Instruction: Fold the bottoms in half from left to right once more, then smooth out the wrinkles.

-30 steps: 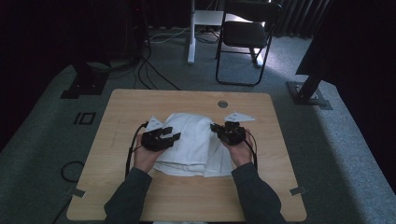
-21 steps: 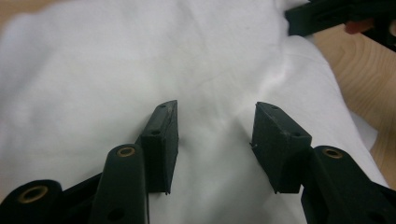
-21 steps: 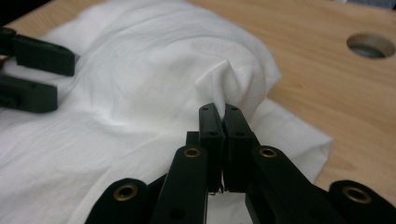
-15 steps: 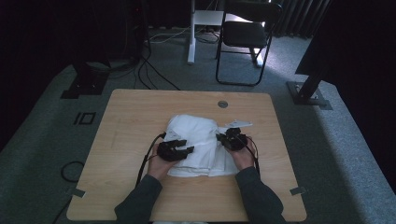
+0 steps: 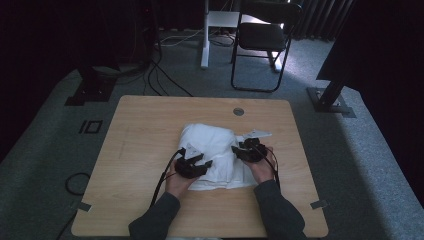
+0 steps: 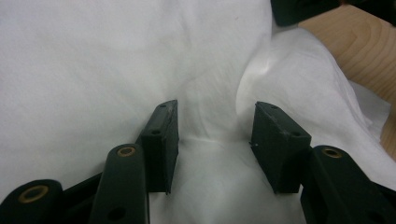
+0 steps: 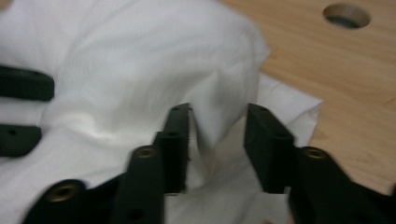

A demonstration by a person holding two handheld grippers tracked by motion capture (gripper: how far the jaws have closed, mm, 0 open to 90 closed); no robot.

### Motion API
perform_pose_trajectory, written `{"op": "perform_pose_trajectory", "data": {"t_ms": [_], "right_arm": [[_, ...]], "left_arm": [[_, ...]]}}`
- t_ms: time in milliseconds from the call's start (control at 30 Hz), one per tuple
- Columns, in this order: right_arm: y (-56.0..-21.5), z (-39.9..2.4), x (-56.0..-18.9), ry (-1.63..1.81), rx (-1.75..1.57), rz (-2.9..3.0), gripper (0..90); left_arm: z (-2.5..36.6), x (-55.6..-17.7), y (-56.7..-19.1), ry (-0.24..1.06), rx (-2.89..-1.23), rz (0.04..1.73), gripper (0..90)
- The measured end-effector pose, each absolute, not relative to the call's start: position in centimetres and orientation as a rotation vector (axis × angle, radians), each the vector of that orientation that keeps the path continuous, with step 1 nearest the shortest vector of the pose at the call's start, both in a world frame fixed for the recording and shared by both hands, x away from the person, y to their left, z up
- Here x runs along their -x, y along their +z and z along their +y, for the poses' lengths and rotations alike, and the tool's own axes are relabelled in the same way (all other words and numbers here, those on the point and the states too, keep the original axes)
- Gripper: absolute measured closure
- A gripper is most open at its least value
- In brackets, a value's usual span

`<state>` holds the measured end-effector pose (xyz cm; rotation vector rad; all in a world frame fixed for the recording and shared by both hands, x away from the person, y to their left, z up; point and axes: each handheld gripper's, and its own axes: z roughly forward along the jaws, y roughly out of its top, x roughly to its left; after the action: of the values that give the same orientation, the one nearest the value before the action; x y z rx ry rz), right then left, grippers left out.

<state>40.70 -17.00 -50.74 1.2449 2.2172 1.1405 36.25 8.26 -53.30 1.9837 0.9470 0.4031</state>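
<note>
Dark grey sleeves [image 5: 159, 220]; black grippers, brass-ringed screw holes, blocky black fingers [image 6: 161, 140], trailing black cables [image 5: 161, 180].

1. The left gripper [image 6: 215, 140] rises from the bottom edge, its two black jaws standing apart.
2. A white cloth [image 6: 93, 70] lies beneath and beyond the jaws, rumpled, with a raised fold just right of them.
3. Bare wooden table [image 6: 359, 42] shows beyond the cloth's right edge.
4. A dark object [image 6: 299, 9] sits at the cloth's far edge.
</note>
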Motion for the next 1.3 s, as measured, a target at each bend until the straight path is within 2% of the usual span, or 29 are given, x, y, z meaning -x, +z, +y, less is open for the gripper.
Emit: {"op": "perform_pose_trajectory", "data": {"t_ms": [100,267,400,433,467,500,567,800,967,1033,1100,1167,1300], "right_arm": [[-49.6,-17.1,-40.6,1.2,-1.234,2.148,45.4],[-47.8,-16.0,-41.1,1.251,-1.162,2.123,47.4],[-48.1,-14.3,-42.2,1.209,-1.128,2.19,48.2],[-48.4,-13.9,-42.6,1.182,-1.134,2.213,50.4],[-48.8,-13.6,-42.9,1.151,-1.138,2.231,56.2],[-49.2,-13.4,-43.3,1.123,-1.137,2.263,71.4],[-49.5,-13.4,-43.6,1.075,-1.148,2.296,87.9],[-46.0,-15.2,-42.6,1.158,-1.101,2.165,89.3],[-46.9,-16.1,-43.0,1.124,-1.161,2.156,87.9],[-48.4,-16.5,-43.2,1.052,-1.19,2.203,80.5],[-48.9,-16.9,-42.7,1.041,-1.231,2.177,65.1],[-49.0,-17.8,-41.2,1.107,-1.278,2.138,55.2],[-49.7,-19.1,-38.0,1.23,-1.324,2.142,46.8]], "left_arm": [[8.2,-36.1,-53.3,0.418,-1.978,0.945,52.0],[8.3,-35.9,-53.1,0.403,-1.956,0.949,51.1],[8.3,-35.8,-52.9,0.384,-1.942,0.948,49.9],[8.3,-35.8,-52.8,0.382,-1.945,0.947,49.8],[8.3,-35.7,-52.8,0.375,-1.942,0.945,49.8],[8.3,-35.6,-52.7,0.371,-1.946,0.941,49.8],[8.2,-35.4,-52.5,0.362,-1.942,0.935,49.8],[7.4,-34.1,-51.7,0.286,-1.928,0.861,50.0],[5.8,-33.1,-52.0,0.281,-1.966,0.807,49.3],[5.5,-32.9,-52.2,0.28,-1.972,0.802,49.0],[5.3,-32.6,-52.2,0.288,-1.974,0.791,48.9],[5.2,-32.4,-52.2,0.304,-1.982,0.784,48.6],[5.3,-32.5,-52.3,0.294,-1.981,0.793,48.6]]}}
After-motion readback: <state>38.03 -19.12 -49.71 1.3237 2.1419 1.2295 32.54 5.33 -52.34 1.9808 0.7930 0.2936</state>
